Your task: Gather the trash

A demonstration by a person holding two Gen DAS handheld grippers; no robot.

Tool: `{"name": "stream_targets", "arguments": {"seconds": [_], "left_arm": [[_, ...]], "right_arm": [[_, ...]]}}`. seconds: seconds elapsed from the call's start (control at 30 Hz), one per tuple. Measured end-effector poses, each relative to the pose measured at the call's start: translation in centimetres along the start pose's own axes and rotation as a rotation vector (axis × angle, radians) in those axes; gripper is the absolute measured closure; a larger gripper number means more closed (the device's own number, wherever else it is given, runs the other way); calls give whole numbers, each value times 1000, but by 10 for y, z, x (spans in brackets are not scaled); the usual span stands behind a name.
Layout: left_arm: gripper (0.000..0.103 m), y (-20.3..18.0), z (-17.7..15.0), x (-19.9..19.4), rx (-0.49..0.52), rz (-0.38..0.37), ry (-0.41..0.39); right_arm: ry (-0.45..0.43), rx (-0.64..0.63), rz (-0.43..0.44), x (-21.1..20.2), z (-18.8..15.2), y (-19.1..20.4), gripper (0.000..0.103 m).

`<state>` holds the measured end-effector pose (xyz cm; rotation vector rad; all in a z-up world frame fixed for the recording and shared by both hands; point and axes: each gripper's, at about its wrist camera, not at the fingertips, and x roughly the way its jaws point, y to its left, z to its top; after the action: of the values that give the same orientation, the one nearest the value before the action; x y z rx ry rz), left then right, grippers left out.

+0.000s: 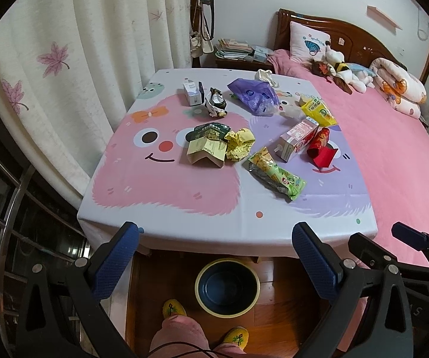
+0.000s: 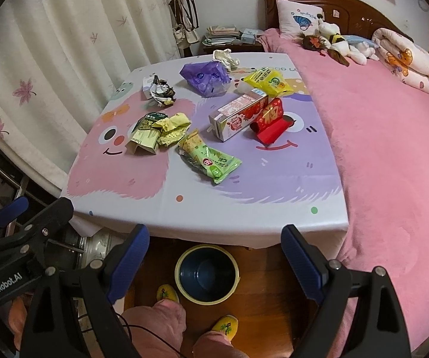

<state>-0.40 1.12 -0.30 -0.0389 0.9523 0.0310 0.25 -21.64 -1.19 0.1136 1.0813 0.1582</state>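
Note:
Trash is scattered over a table with a cartoon cloth (image 1: 166, 197) (image 2: 244, 208): a green snack wrapper (image 1: 277, 176) (image 2: 211, 161), a pink-white carton (image 1: 296, 140) (image 2: 238, 116), a red packet (image 1: 321, 149) (image 2: 271, 122), a yellow crumpled wrapper (image 1: 238, 143) (image 2: 172, 128), a green-beige box (image 1: 207, 147) (image 2: 144, 137), a purple bag (image 1: 254, 95) (image 2: 207, 76), and a yellow pouch (image 1: 317, 112) (image 2: 269, 82). A dark blue bin (image 1: 227, 286) (image 2: 207, 273) stands on the floor below the table's near edge. My left gripper (image 1: 214, 232) and right gripper (image 2: 215, 235) hover open above it, holding nothing.
A pink-covered bed (image 1: 378, 137) (image 2: 378, 119) adjoins the table on the right, with plush toys and a pillow. White curtains (image 1: 65, 59) hang on the left. A person's legs and yellow slippers (image 1: 174, 308) (image 2: 226, 326) stand beside the bin. A small white box (image 1: 193, 92) and crumpled foil (image 1: 215, 103) lie at the table's far side.

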Motion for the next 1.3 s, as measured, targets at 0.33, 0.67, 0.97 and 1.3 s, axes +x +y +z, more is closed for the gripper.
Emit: {"name": "stream_targets", "arguments": {"seconds": [0.33,0.67,0.97,1.3], "left_arm": [[2,3,6,2,6,30,-8],[2,31,52,32,21,6,5],[2,58,115,93,94,-50,69],[2,81,154,196,115,-118,205]], "right_arm": [[-43,16,34,0,9,1,18],[-10,15,37,24,42,22,31],[34,93,81,73,106,41,31],[145,146,104,187,164,58,35]]}}
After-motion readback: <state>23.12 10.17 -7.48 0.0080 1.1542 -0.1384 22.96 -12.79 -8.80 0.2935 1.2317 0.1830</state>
